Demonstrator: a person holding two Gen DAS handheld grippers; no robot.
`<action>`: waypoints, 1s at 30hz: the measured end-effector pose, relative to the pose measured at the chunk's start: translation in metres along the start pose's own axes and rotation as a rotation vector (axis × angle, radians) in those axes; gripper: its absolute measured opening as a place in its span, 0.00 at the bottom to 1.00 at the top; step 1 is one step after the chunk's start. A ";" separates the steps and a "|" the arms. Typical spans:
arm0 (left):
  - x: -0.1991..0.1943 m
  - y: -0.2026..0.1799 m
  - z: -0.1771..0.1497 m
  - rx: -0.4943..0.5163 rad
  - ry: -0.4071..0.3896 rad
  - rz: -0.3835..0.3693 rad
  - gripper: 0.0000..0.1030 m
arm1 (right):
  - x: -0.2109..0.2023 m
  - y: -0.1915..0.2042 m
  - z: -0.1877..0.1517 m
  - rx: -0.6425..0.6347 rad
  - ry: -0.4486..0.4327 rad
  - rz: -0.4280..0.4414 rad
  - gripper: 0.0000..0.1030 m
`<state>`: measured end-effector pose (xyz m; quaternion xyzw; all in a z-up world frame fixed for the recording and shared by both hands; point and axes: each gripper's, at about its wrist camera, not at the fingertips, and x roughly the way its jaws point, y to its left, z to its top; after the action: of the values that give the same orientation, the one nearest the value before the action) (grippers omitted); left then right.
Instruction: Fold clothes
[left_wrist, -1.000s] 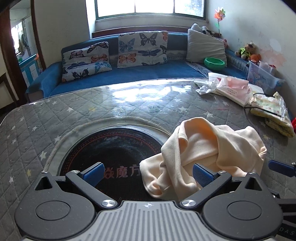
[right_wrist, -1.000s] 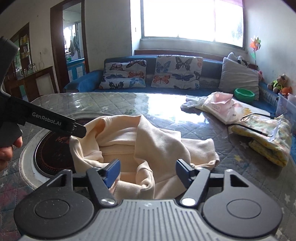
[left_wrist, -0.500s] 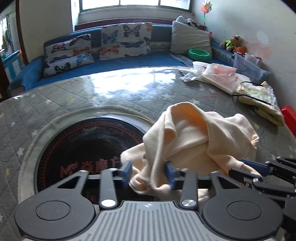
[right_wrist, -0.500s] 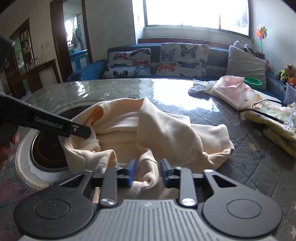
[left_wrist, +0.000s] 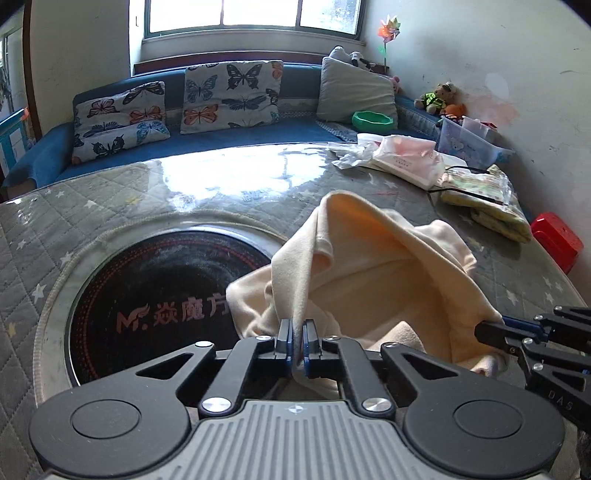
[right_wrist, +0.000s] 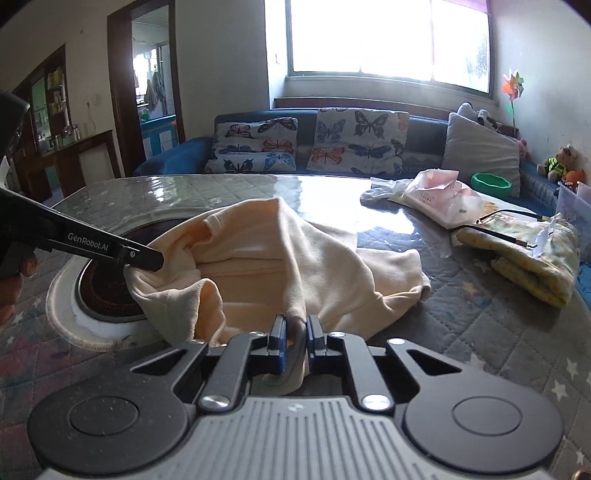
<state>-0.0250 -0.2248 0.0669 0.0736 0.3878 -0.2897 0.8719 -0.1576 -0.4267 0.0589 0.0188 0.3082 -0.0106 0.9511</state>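
Note:
A crumpled cream-yellow garment (left_wrist: 373, 273) lies on the quilted grey table (left_wrist: 110, 199), partly over a round black cooktop (left_wrist: 155, 295). My left gripper (left_wrist: 295, 341) is shut on a fold at the garment's near left edge. My right gripper (right_wrist: 295, 341) is shut on another fold at its near edge; the garment (right_wrist: 280, 258) rises between the two grips. The right gripper also shows in the left wrist view (left_wrist: 491, 334), and the left gripper in the right wrist view (right_wrist: 155, 260).
White and pink plastic packages (left_wrist: 402, 158) and a folded yellow patterned cloth in a bag (left_wrist: 484, 203) lie at the table's far right. A red box (left_wrist: 557, 240) sits off the right edge. A blue sofa with butterfly pillows (left_wrist: 229, 96) stands behind.
Both grippers went from open to shut, each pinching a fold of the garment. The cloth is now pulled up and stretched between them.

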 end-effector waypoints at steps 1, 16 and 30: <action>-0.003 0.000 -0.003 0.002 0.001 -0.004 0.05 | -0.003 0.001 -0.002 -0.007 0.001 0.001 0.09; -0.031 0.005 -0.062 0.019 0.066 -0.070 0.04 | -0.057 0.015 -0.032 -0.104 0.037 0.034 0.16; -0.037 0.024 -0.066 -0.026 0.042 -0.011 0.27 | 0.060 0.029 0.050 -0.132 -0.031 -0.005 0.38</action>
<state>-0.0730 -0.1646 0.0459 0.0659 0.4104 -0.2880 0.8627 -0.0790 -0.4008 0.0652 -0.0450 0.2935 0.0072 0.9549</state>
